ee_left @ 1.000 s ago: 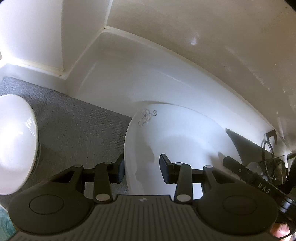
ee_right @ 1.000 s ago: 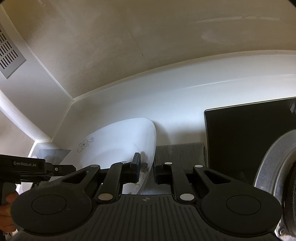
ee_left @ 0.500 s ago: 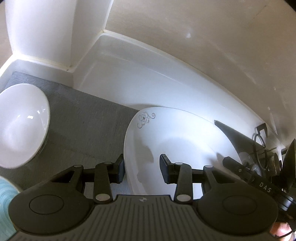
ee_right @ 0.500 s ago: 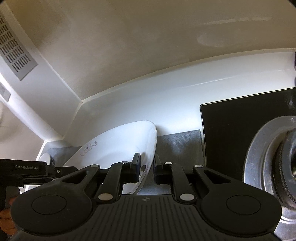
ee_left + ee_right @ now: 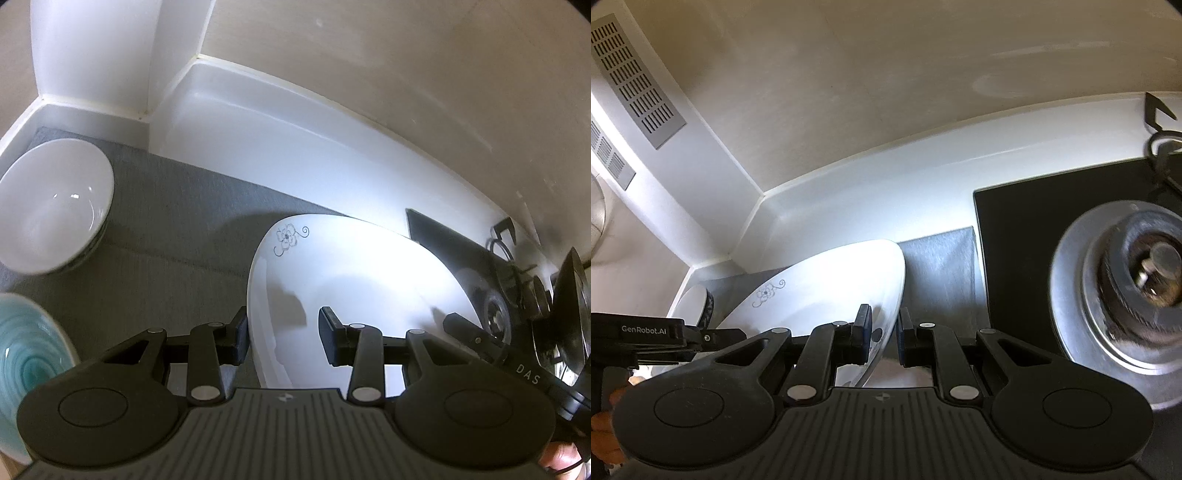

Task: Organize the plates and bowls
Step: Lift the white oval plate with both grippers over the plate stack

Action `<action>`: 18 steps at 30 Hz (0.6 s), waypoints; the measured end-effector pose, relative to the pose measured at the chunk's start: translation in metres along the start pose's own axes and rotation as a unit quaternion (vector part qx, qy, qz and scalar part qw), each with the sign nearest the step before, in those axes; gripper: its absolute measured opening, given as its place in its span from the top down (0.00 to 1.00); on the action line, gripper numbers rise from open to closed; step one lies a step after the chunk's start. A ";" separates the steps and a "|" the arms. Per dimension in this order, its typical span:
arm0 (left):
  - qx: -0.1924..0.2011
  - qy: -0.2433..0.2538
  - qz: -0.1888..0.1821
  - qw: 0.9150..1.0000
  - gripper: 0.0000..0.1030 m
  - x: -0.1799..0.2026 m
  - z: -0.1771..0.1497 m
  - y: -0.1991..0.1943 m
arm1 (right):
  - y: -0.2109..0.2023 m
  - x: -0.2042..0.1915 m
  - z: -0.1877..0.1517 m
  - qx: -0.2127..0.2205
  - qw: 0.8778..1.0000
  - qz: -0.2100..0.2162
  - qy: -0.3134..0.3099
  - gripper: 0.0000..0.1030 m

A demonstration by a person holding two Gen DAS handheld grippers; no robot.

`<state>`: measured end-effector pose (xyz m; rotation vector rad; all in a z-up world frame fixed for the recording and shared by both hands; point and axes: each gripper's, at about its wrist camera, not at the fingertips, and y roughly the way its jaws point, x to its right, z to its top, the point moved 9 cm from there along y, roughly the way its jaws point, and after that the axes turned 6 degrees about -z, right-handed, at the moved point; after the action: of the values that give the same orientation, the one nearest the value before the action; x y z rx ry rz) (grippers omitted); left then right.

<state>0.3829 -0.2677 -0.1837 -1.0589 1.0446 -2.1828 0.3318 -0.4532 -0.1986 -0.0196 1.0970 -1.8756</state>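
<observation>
**White plate carried on edge between two grippers**

Held tilted above the grey mat (image 5: 177,229), a white plate (image 5: 354,280) with a small flower drawing near its rim. Pinched at its right rim by the right gripper (image 5: 884,338), pads nearly together with only the thin edge between them. Straddled at its left rim by the left gripper (image 5: 282,336), jaws partly spread; outer pad just beside the rim, inner pad over the plate's face with a shadow beneath it, so firm contact cannot be told. Both tools pitched downward, the left more steeply, fingers aimed toward the white backsplash (image 5: 295,147). Seen at the lower left of the right wrist view: the left tool's body and a bit of the hand (image 5: 605,428) gripping it. At the lower right of the left wrist view: a fingertip of the other hand (image 5: 557,456).

Resting on the mat to the left, a white bowl (image 5: 51,206); nearer, at the frame edge, a teal swirl plate (image 5: 26,354). To the right, a black hob (image 5: 1027,236) with a burner (image 5: 1126,284).
</observation>
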 end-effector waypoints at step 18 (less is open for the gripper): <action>-0.034 0.047 -0.014 0.998 0.58 0.006 0.005 0.032 | -0.037 0.022 -0.055 -0.002 0.999 -0.021 0.031 0.85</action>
<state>0.3867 -0.2925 -0.2056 -1.0157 1.1592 -2.2525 0.2696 -0.4254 -0.2146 0.0144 1.1503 -1.9230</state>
